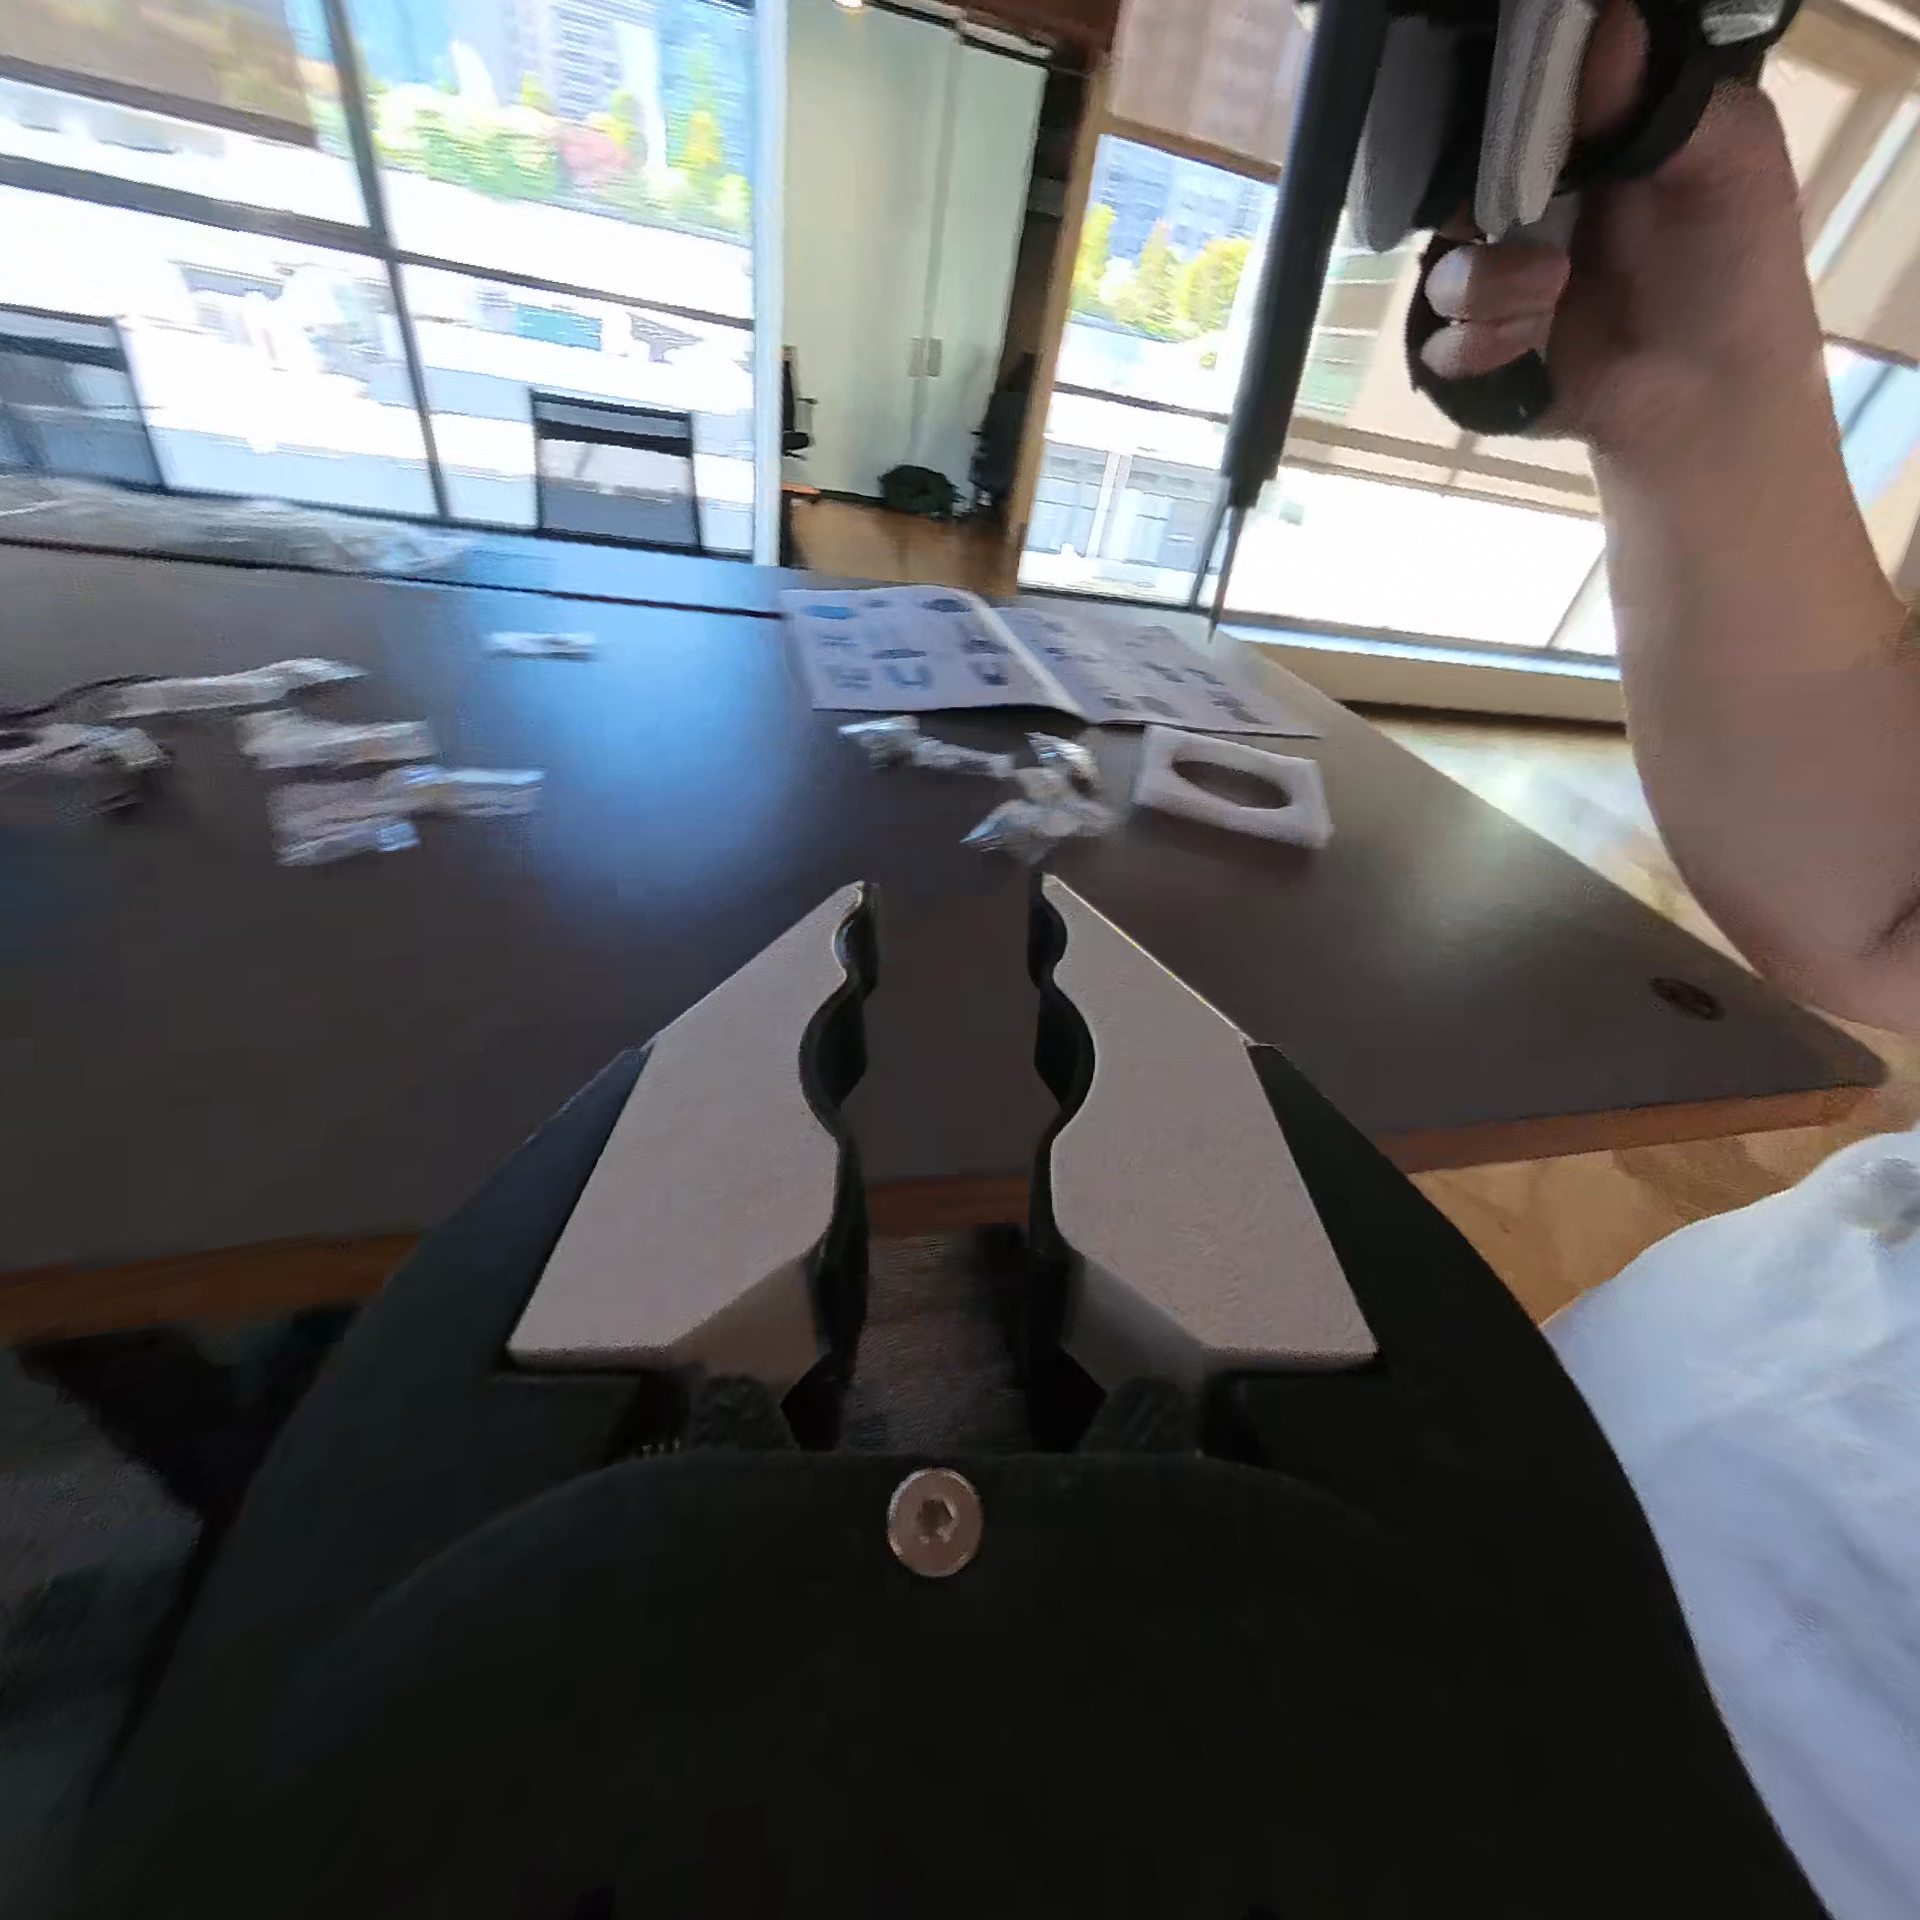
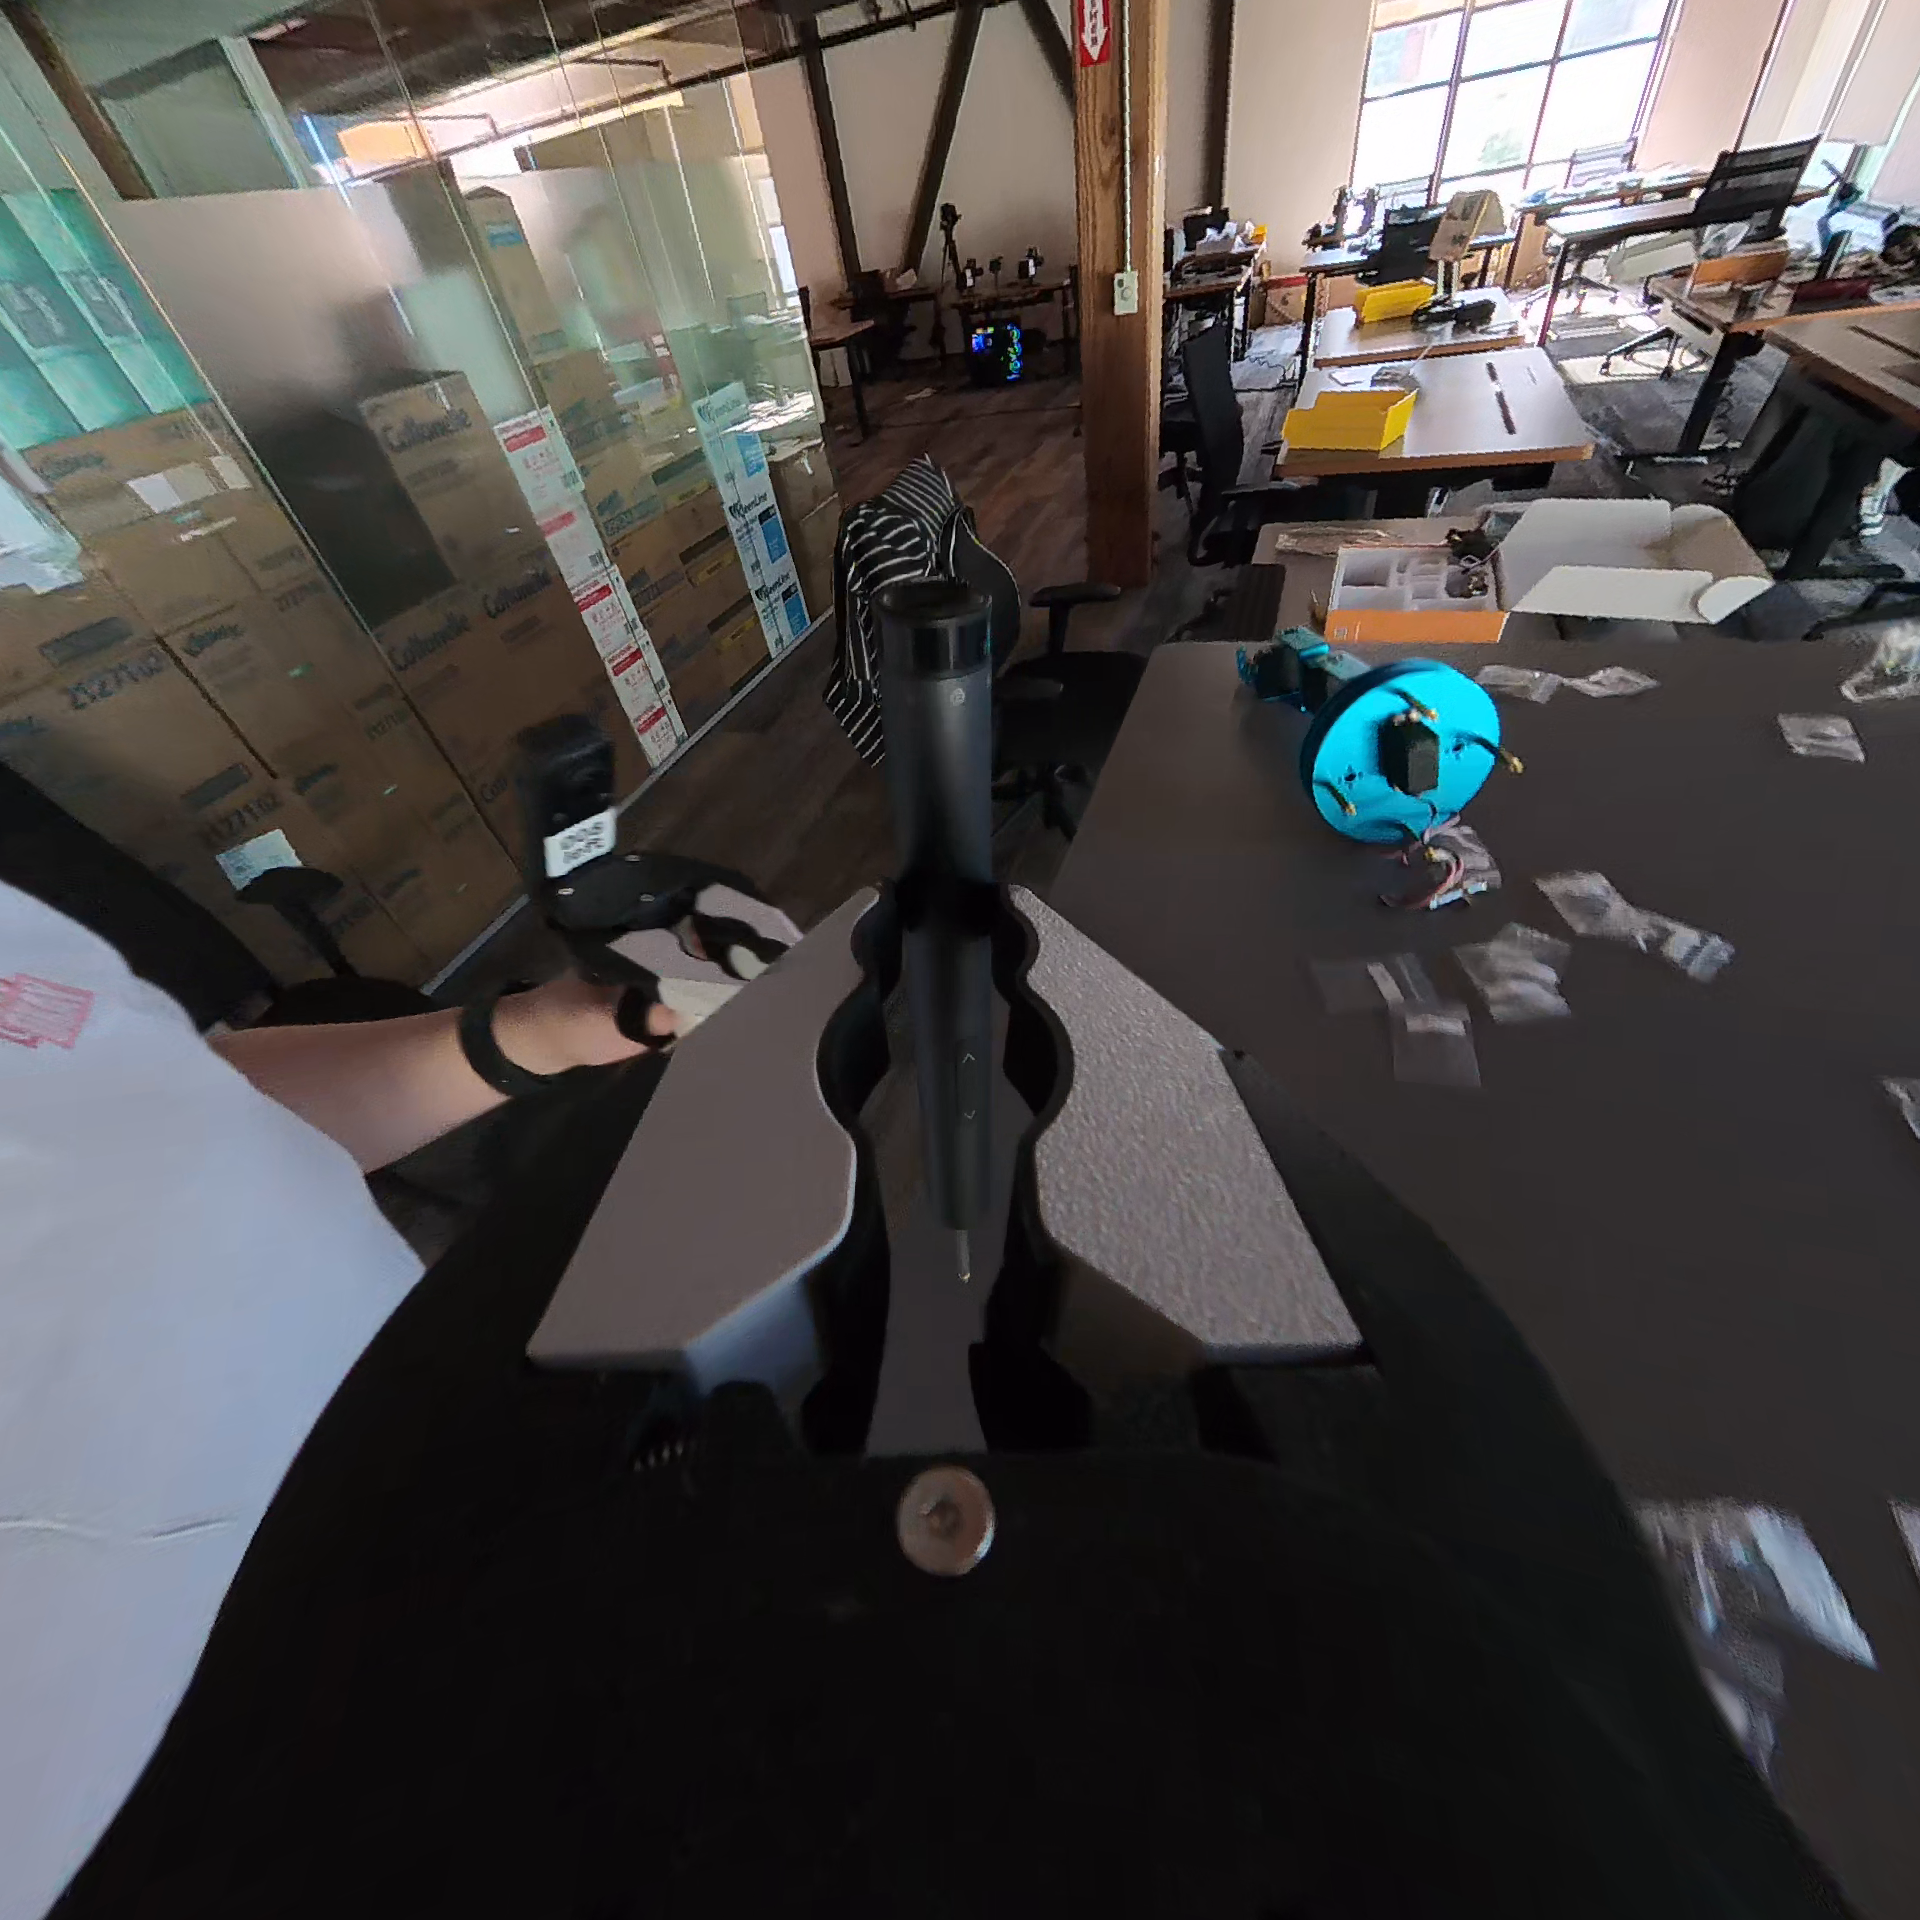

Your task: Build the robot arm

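Screwdriver (image 2: 940,935) clamped between right tongs (image 2: 943,914), tip toward camera. Left tongs (image 1: 954,904) parted, empty, above dark table (image 1: 623,935); small bags (image 1: 343,769) scattered ahead.

Dark table (image 1: 623,935) — plastic bags (image 1: 343,769), booklet (image 1: 1039,665)

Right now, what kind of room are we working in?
Most likely an open-plan office used as a robotics or electronics workshop. Beyond the dark table stand rows of desks with monitors and yellow parts bins; stacked cardboard boxes sit behind a glass wall, and large windows face city buildings.
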Tool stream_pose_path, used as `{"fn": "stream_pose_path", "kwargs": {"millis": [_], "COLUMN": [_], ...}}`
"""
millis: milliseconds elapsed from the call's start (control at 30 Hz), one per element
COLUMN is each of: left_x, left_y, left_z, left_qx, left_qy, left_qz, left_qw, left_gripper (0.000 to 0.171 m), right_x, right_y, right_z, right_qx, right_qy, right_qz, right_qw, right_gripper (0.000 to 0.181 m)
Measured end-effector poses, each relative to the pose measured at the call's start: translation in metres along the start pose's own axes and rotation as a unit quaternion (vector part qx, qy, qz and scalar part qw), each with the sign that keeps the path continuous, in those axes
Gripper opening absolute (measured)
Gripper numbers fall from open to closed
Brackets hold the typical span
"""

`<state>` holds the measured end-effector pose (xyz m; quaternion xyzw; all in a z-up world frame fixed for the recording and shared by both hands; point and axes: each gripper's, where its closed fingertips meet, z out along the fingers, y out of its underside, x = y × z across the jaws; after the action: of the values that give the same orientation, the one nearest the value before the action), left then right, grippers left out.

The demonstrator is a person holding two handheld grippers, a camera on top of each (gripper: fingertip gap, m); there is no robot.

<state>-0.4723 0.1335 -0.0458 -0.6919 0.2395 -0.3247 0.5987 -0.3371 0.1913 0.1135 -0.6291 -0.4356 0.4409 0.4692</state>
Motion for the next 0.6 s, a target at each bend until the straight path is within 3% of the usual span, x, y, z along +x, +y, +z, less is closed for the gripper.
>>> {"fn": "stream_pose_path", "kwargs": {"millis": [133, 367, 467, 600], "left_x": [-0.087, -0.239, -0.297, -0.375], "left_y": [0.003, 0.001, -0.016, -0.03], "left_z": [-0.09, -0.226, -0.252, -0.244], "left_qx": [-0.002, -0.047, -0.054, -0.066], "left_qy": [-0.06, -0.086, -0.087, -0.062], "left_qz": [0.002, 0.029, 0.041, 0.062], "left_qw": [0.998, 0.995, 0.994, 0.994], "left_gripper": [0.025, 0.023, 0.025, 0.028], "right_x": [0.025, 0.089, 0.111, 0.136], "right_y": [-0.02, -0.053, -0.073, -0.09], "right_z": [0.087, 0.245, 0.307, 0.382], "right_qx": [0.008, 0.047, 0.071, 0.078], "right_qy": [0.004, 0.069, 0.069, 0.067], "right_qz": [-0.009, -0.011, 0.003, -0.01], "right_qw": [1.0, 0.996, 0.995, 0.995], "right_gripper": [0.016, 0.016, 0.016, 0.016]}}
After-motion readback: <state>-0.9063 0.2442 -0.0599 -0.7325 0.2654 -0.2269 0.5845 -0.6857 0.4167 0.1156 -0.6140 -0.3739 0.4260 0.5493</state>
